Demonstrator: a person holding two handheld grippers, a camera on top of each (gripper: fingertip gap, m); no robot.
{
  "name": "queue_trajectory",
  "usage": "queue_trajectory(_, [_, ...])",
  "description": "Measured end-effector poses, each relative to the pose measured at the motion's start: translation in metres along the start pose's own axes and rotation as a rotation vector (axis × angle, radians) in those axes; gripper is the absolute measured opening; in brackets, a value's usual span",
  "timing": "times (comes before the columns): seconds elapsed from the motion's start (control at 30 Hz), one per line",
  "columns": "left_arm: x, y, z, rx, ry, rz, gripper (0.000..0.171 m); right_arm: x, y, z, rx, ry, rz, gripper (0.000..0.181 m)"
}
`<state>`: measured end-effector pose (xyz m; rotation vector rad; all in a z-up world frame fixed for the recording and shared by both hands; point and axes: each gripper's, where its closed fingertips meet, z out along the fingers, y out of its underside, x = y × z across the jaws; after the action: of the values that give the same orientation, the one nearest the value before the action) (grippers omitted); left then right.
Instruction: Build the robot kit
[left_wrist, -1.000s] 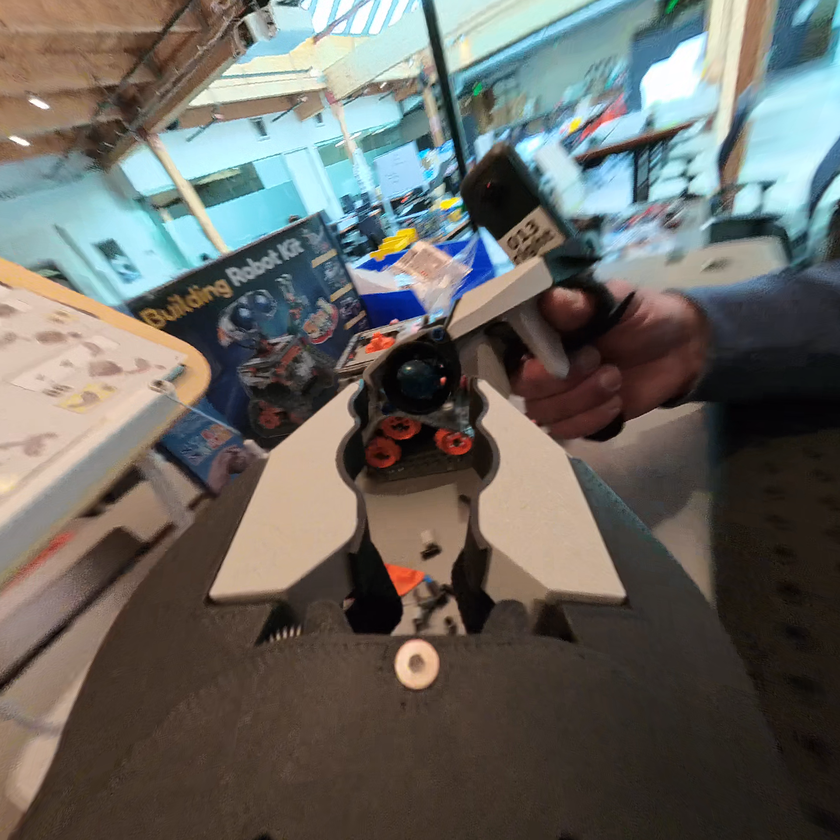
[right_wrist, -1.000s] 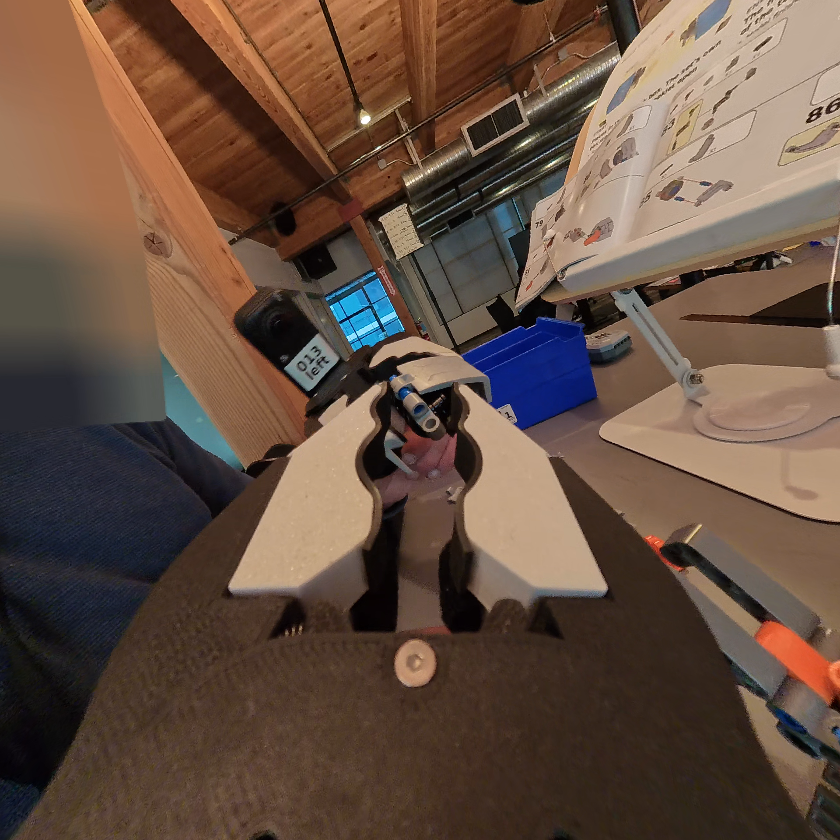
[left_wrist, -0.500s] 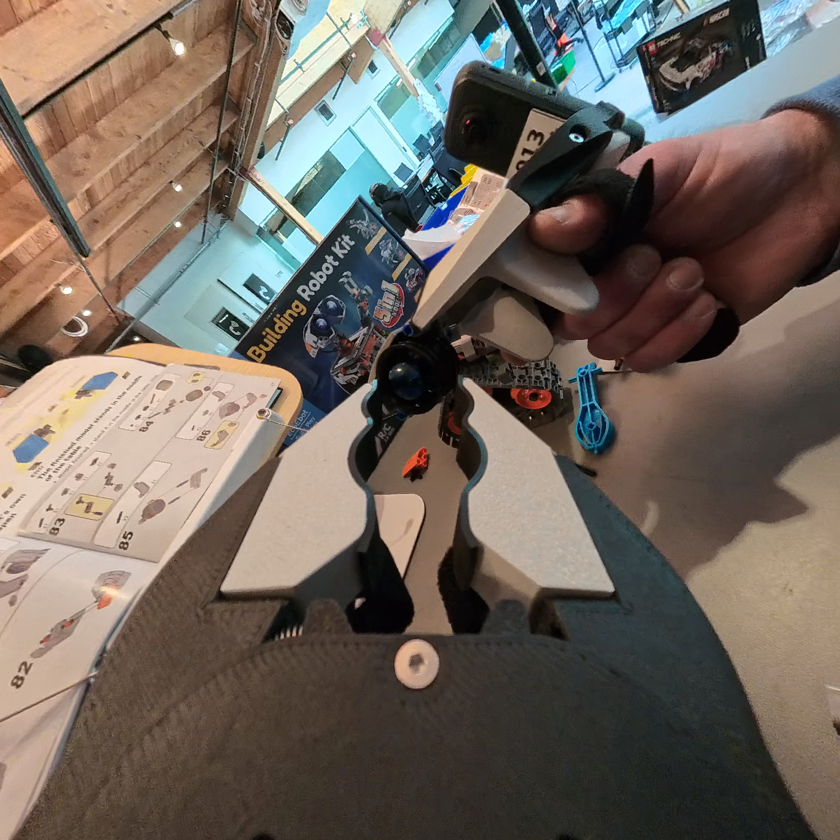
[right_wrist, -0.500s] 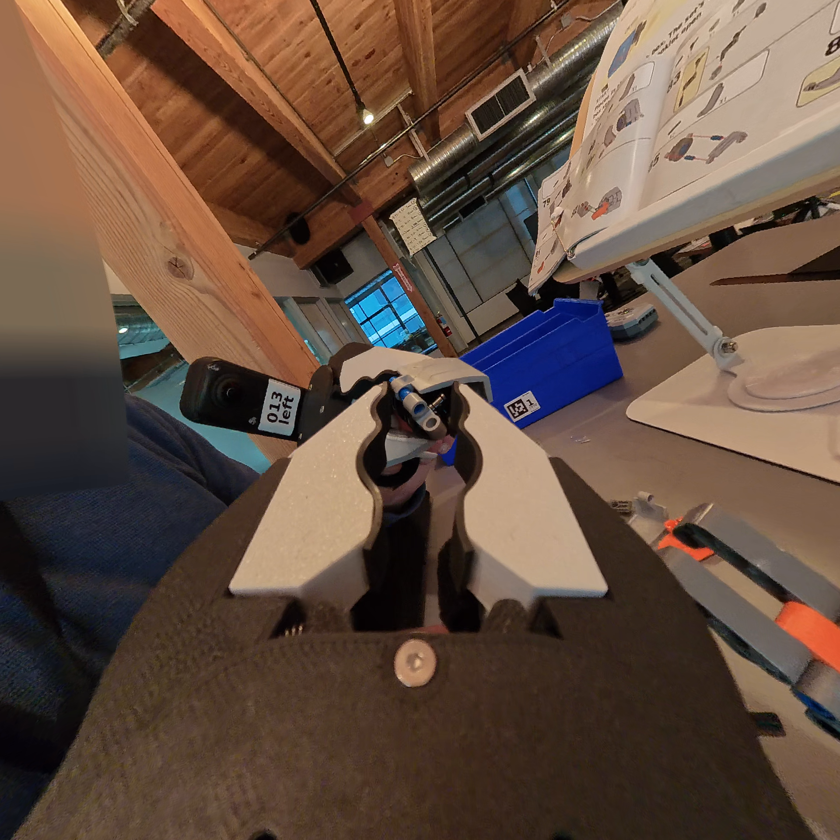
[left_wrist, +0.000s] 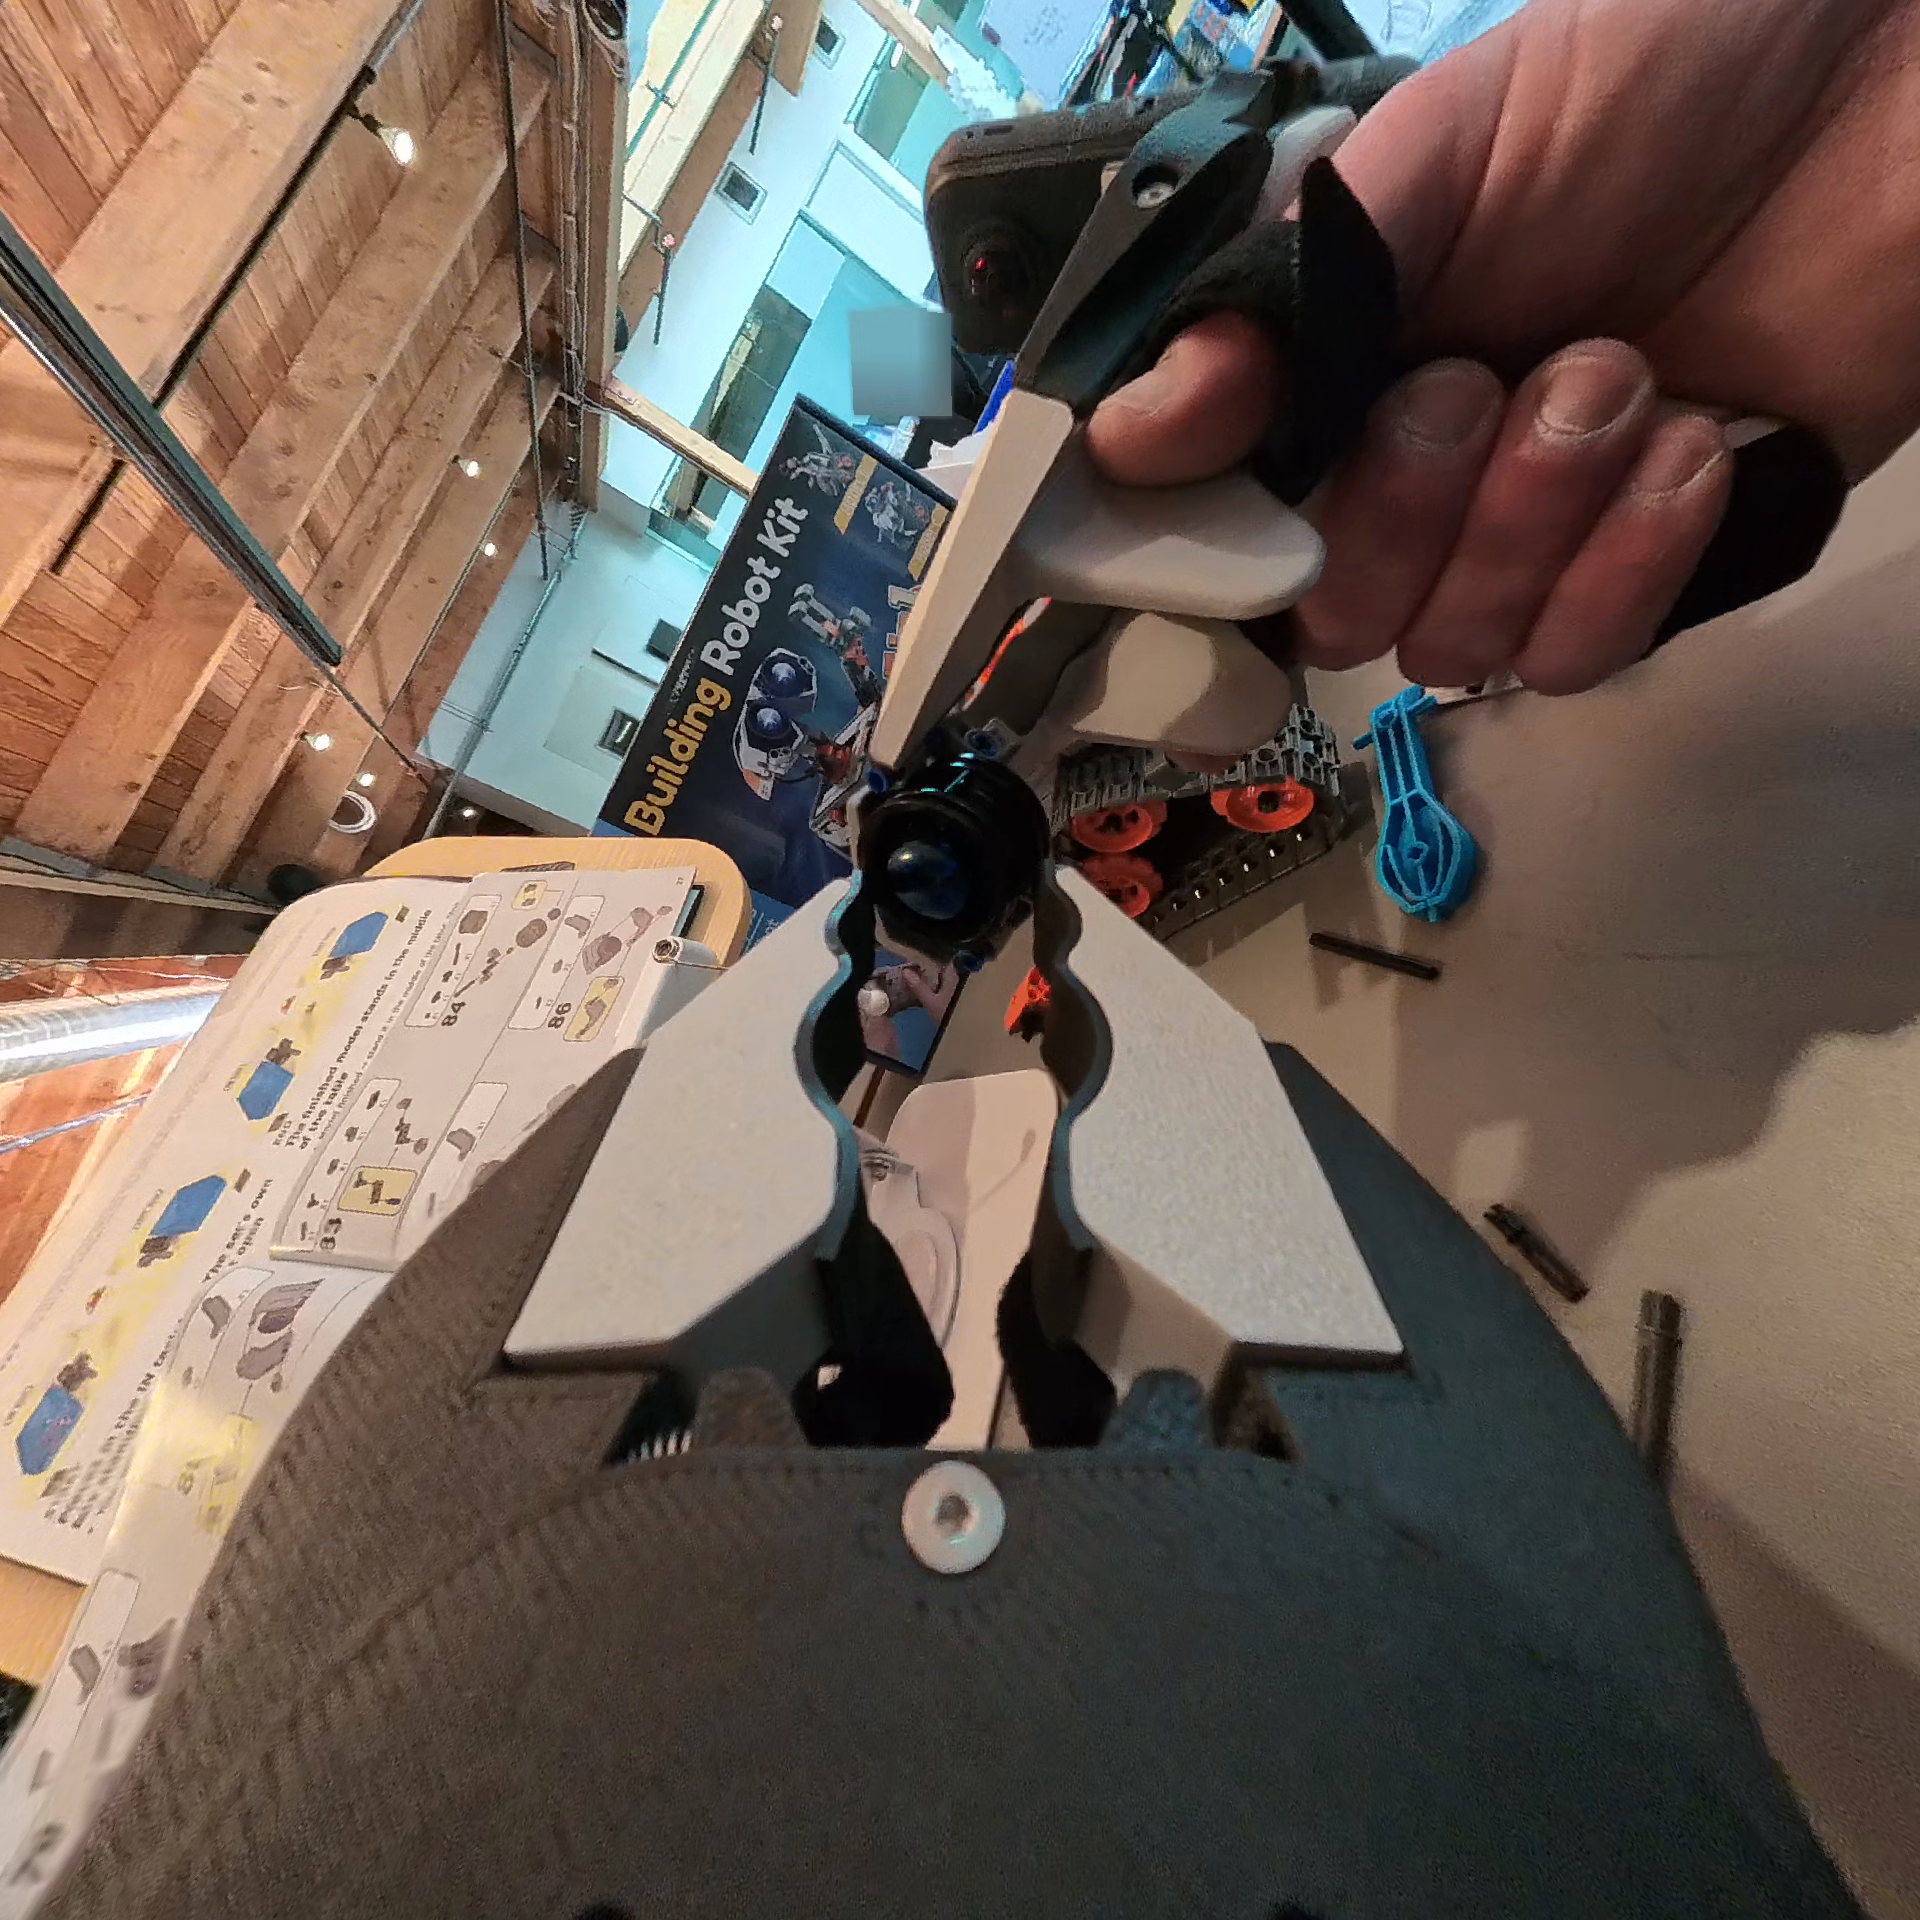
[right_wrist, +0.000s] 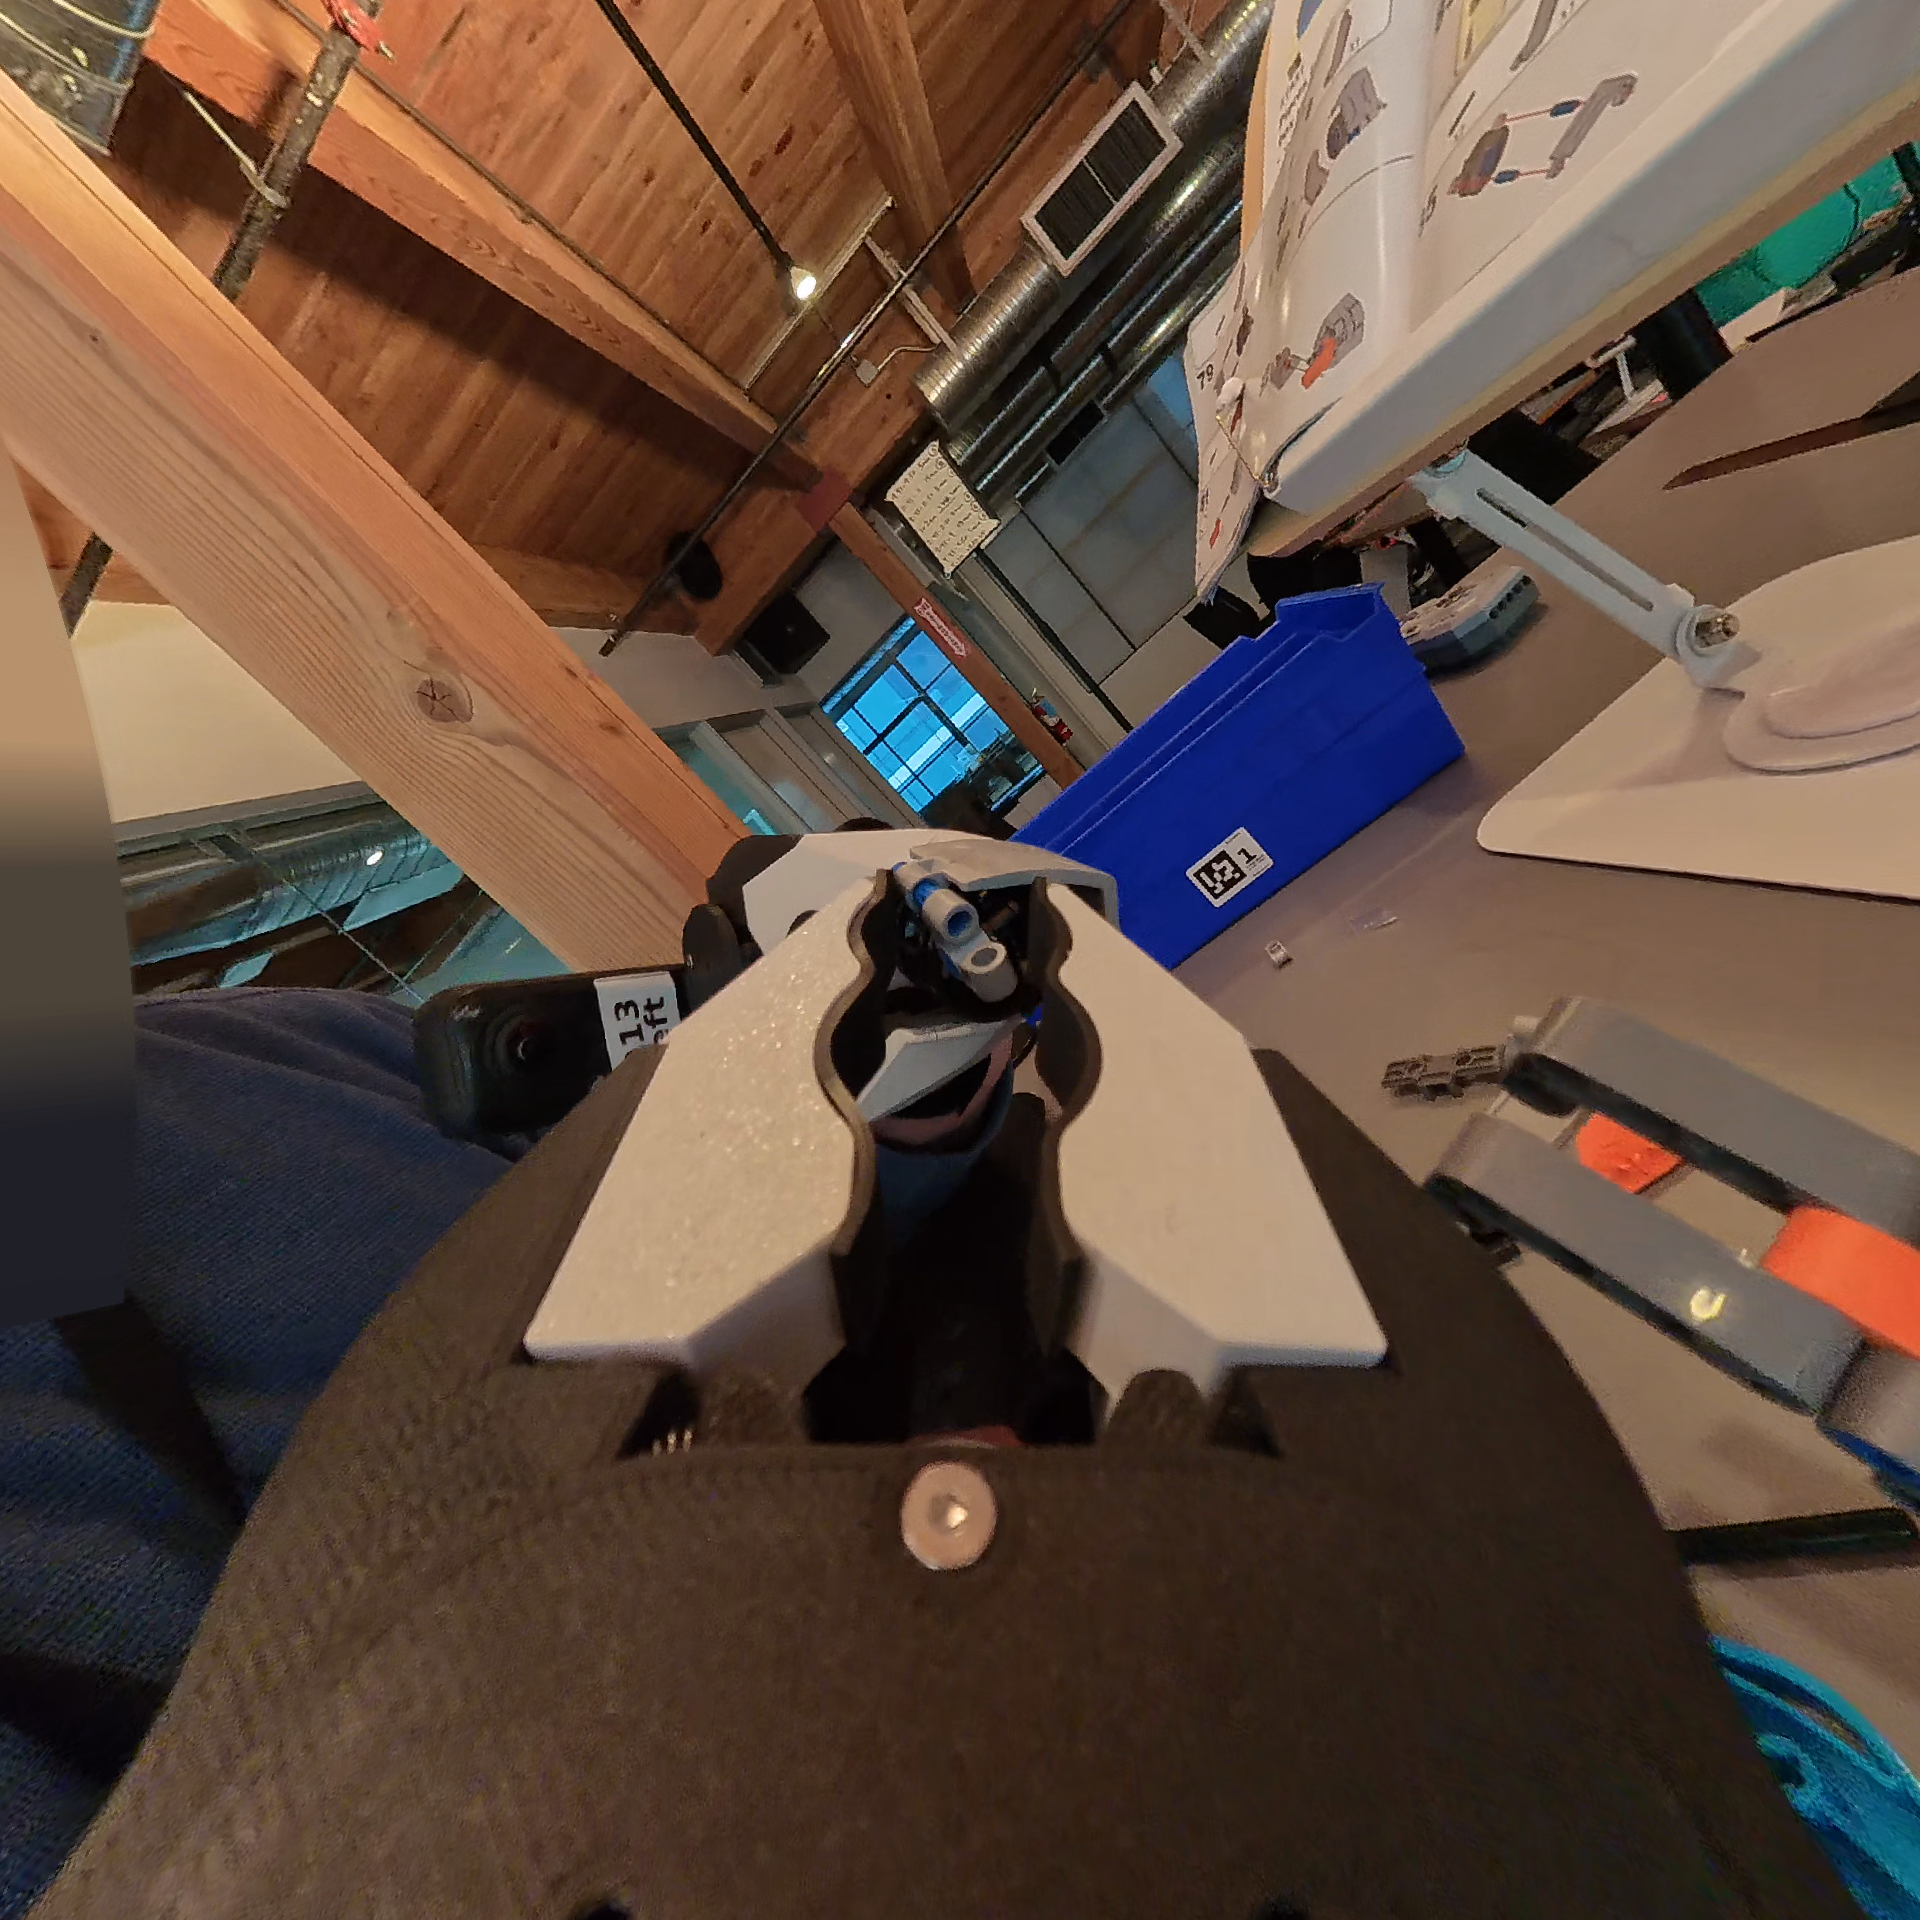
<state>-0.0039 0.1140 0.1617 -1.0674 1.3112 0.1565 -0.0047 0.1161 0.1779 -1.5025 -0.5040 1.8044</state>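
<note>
My left gripper (left_wrist: 943, 899) is shut on a black round part (left_wrist: 971, 831) with a dark blue ball in its middle, held above the table. My right gripper (right_wrist: 961, 920) is shut on a small grey connector (right_wrist: 971, 940) with a blue pin. The connector sits right against the black part. In the left wrist view a hand (left_wrist: 1558, 416) holds the right gripper (left_wrist: 909, 732), whose white fingers (left_wrist: 977, 561) come down onto the black part. In the right wrist view the left gripper's fingers (right_wrist: 997, 864) and camera (right_wrist: 520, 1039) lie just beyond my fingertips.
A tracked model with orange wheels (left_wrist: 1195, 821), a blue tool (left_wrist: 1413, 831), black pins (left_wrist: 1371, 954) and a grey axle (left_wrist: 1654, 1371) lie on the table (left_wrist: 1662, 1039). An open instruction booklet (left_wrist: 416, 1039) rests on a stand (right_wrist: 1714, 790). A blue bin (right_wrist: 1247, 769) and a grey-orange assembly (right_wrist: 1662, 1226) are near. The grippers are tip to tip, or close to it.
Both grippers have tilted further while staying tip to tip. The hand and right gripper now loom larger in the left wrist view. Both grips are unchanged.
</note>
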Motion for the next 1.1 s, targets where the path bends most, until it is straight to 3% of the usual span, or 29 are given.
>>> queue_trajectory(0.23, [0.005,0.007,0.004,-0.034,0.004,0.056,0.027,0.01,0.003,-0.001,0.003,0.044,0.036,0.021])
queue_trajectory(0.5, [0.01,0.021,0.015,-0.124,0.018,0.065,0.028,0.025,0.005,-0.002,-0.039,0.199,-0.091,0.022])
queue_trajectory(0.63, [0.003,0.021,0.016,-0.103,0.009,-0.033,0.029,0.023,-0.001,0.0,0.012,0.197,-0.083,0.022])
queue_trajectory(0.73, [0.004,0.017,0.013,-0.067,0.016,-0.058,0.015,0.029,-0.01,-0.007,0.06,0.219,-0.066,0.022])
queue_trajectory(0.93, [0.002,0.015,0.019,-0.057,0.029,-0.139,0.015,0.028,-0.009,-0.008,0.044,0.22,-0.086,0.022])
queue_trajectory(1.1, [0.006,0.018,0.019,-0.082,0.03,-0.034,0.015,0.031,-0.004,-0.008,0.007,0.247,-0.106,0.022])
